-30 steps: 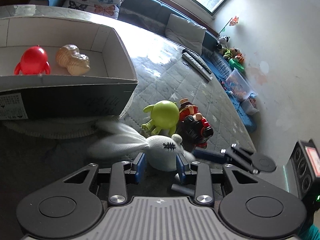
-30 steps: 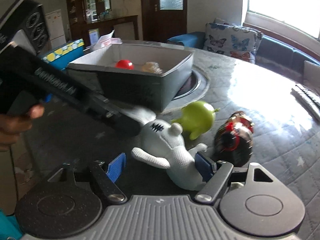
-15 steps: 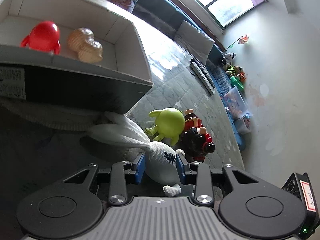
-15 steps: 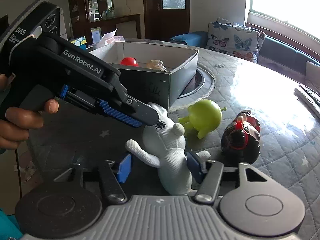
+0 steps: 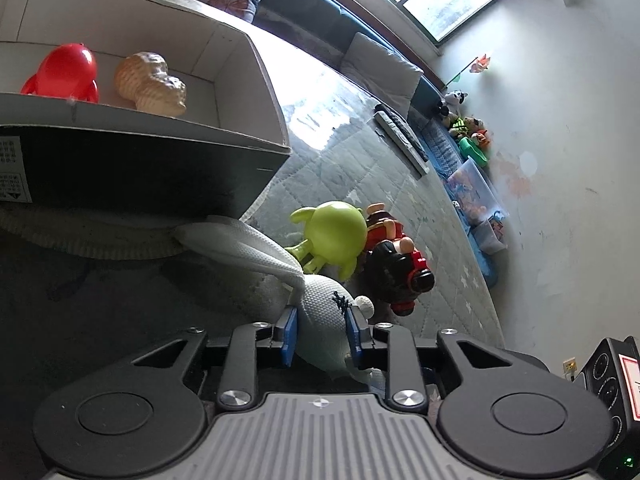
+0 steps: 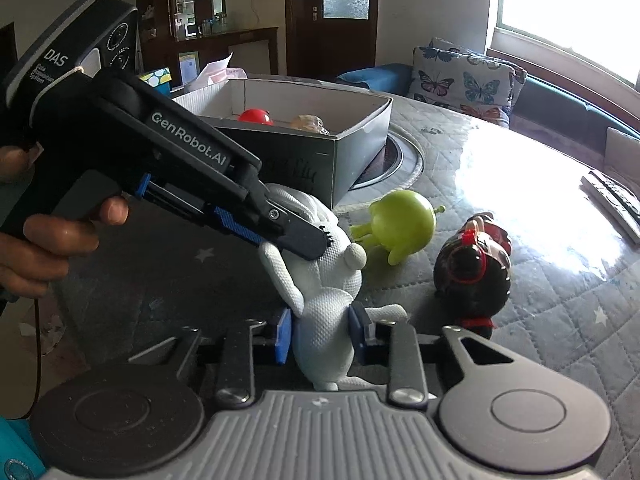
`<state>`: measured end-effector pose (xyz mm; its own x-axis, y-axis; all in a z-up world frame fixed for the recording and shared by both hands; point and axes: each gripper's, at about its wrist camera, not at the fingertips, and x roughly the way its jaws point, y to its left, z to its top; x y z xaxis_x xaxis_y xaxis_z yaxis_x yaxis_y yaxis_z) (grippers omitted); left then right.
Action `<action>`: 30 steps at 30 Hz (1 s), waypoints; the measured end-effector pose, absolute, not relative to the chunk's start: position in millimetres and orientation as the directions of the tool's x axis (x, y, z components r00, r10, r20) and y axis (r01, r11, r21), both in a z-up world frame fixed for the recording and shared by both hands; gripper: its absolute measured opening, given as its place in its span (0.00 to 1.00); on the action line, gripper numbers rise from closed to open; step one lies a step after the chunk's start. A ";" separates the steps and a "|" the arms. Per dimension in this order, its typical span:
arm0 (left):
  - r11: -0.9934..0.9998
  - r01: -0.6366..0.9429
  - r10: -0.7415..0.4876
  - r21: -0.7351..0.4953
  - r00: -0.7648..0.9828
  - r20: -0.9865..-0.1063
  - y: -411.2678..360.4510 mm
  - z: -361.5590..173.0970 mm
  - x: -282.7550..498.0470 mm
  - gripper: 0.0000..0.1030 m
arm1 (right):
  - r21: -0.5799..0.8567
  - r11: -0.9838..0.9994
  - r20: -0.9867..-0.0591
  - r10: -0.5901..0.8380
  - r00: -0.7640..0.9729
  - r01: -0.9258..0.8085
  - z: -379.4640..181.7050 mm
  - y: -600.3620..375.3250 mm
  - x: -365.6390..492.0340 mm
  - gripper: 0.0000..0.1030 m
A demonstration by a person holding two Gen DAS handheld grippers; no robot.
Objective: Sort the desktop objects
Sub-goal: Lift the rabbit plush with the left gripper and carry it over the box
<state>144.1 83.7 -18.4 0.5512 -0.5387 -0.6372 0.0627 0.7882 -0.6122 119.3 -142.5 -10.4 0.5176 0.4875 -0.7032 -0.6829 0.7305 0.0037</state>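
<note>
A white plush rabbit (image 6: 326, 304) stands upright on the quilted table. My left gripper (image 5: 321, 334) is shut on its head (image 5: 320, 308); it also shows in the right wrist view (image 6: 296, 236). My right gripper (image 6: 322, 334) is shut on the rabbit's lower body. A green alien toy (image 6: 402, 222) and a black-and-red figure (image 6: 474, 268) lie just right of the rabbit. A grey cardboard box (image 6: 344, 152) behind holds a red toy (image 5: 66, 70) and a beige toy (image 5: 154, 84).
The box stands on a round inset (image 6: 400, 160) in the table. Remote controls (image 5: 400, 136) lie at the far table edge. A sofa with butterfly cushions (image 6: 464, 80) lies beyond. A toy pile (image 5: 468, 132) sits by the wall.
Both grippers have closed in on the rabbit and gripped it. The rabbit has been raised from lying to upright.
</note>
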 end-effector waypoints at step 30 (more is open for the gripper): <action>0.871 0.129 -0.363 -0.473 0.819 -0.445 142.4 104.4 135.6 0.23 | -0.098 0.623 -0.488 0.650 0.583 -0.776 80.9 -78.5 164.1 0.25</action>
<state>135.6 142.4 104.4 0.8187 -0.3626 -0.4453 0.1286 0.8715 -0.4733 164.1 -78.5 80.9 0.5829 0.6497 -0.4880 -0.7763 0.6226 -0.0984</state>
